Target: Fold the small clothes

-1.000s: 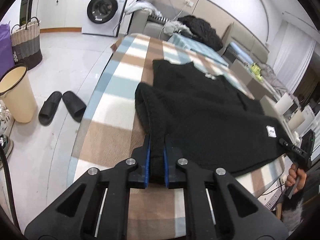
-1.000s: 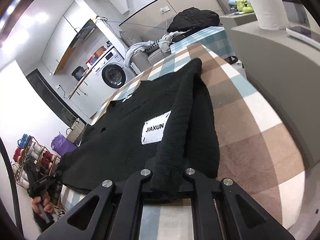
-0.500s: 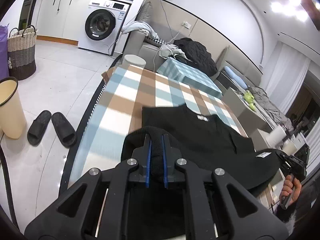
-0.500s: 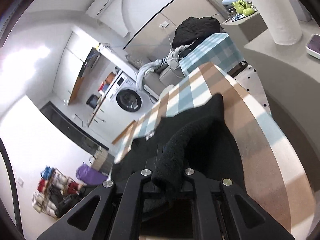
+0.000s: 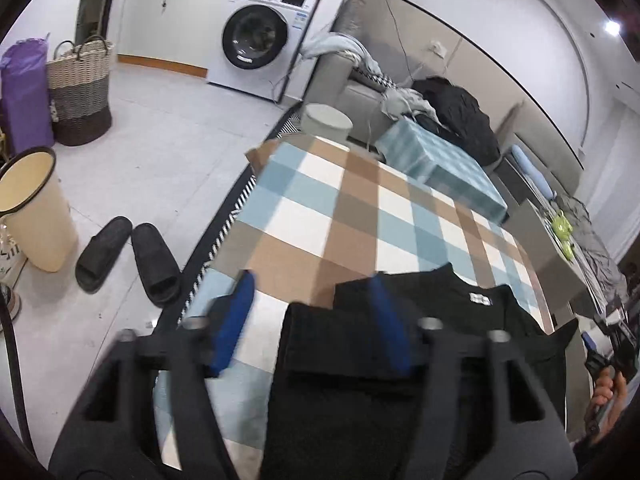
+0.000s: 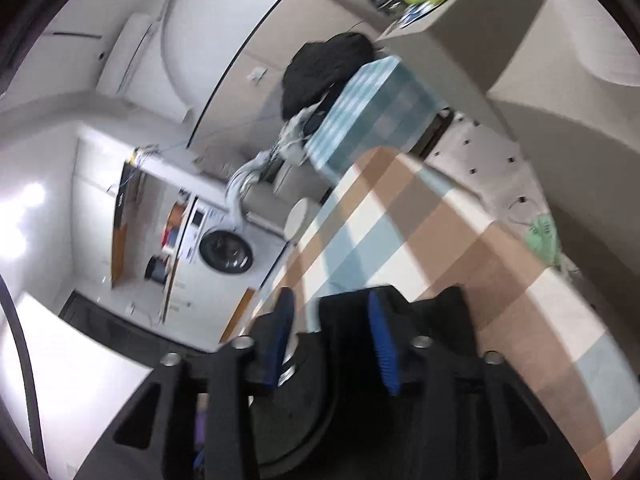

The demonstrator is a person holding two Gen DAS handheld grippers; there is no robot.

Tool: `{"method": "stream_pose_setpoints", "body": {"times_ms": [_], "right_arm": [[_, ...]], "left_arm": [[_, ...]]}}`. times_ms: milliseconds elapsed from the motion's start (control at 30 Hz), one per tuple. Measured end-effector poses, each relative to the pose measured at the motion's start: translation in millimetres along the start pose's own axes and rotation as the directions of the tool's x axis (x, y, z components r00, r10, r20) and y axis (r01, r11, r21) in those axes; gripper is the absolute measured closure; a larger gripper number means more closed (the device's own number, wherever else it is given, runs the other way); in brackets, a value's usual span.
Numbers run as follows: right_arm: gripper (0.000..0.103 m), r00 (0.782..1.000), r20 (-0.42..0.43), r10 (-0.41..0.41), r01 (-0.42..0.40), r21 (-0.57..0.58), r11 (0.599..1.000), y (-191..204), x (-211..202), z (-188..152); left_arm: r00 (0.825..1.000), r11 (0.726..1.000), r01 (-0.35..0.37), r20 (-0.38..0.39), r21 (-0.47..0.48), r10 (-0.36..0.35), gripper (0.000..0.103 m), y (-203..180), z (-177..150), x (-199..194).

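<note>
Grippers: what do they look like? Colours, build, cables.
Left gripper and right gripper match: matte black plastic bodies with triangular cut-outs, silver screw heads, ribbed blue pads on the inner finger faces. A black cable arcs along each view's left edge. No markings visible.

Left gripper [image 5: 310, 312]: matte black plastic frame with triangular cut-outs; blue ribbed pads [image 5: 234, 322] lining its two fingers.
Left screws [image 5: 430, 323]: round silver heads along the frame's top edge.
Right gripper [image 6: 330, 338]: same black frame, blue ribbed pads [image 6: 382, 346], silver screw heads.
Hand [image 5: 606, 398]: bare skin, at the picture's right edge.
</note>
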State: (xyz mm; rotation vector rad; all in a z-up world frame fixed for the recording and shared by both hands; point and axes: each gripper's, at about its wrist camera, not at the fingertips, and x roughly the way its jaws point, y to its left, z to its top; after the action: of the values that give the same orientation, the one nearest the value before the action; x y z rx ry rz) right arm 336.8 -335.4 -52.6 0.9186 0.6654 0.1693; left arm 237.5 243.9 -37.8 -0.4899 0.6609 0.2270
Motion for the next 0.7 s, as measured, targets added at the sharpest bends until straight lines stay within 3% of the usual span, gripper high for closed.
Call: {"method": "stream_pose_setpoints", "body": {"times_ms": [233,433,533,700], "right_arm": [[0.06,0.989,-0.074,-0.126,0.111,-0.171,0.979,-5.8,-9.8,-20.2],[0.058,0.979,-0.183,-0.091,0.054,-0.201,0.978,-3.9,10.2,-48.9],[0.053,0.973,-0.204,-0.105,0.06,-0.218,0.974,4.7,29.3,-61.3],[0.053,0.963,-0.24,-0.122,0.08,-0.178,0.981,11.9,62.4,-74.2]], "left_arm": [[0.999,0.997,-0.015,-0.03,0.08,0.018,0.04,-0.5,-23.2,-1.9],[0.995,0.989,0.042,-0.095,0.145,-0.028,0.04,-18.5,-44.7,-1.4],[0.99,0.982,0.075,-0.133,0.173,-0.052,0.04,-29.5,-51.0,1.8],[0.972,0.959,0.141,-0.219,0.247,-0.086,0.04,-50.8,-69.4,3.2]]}}
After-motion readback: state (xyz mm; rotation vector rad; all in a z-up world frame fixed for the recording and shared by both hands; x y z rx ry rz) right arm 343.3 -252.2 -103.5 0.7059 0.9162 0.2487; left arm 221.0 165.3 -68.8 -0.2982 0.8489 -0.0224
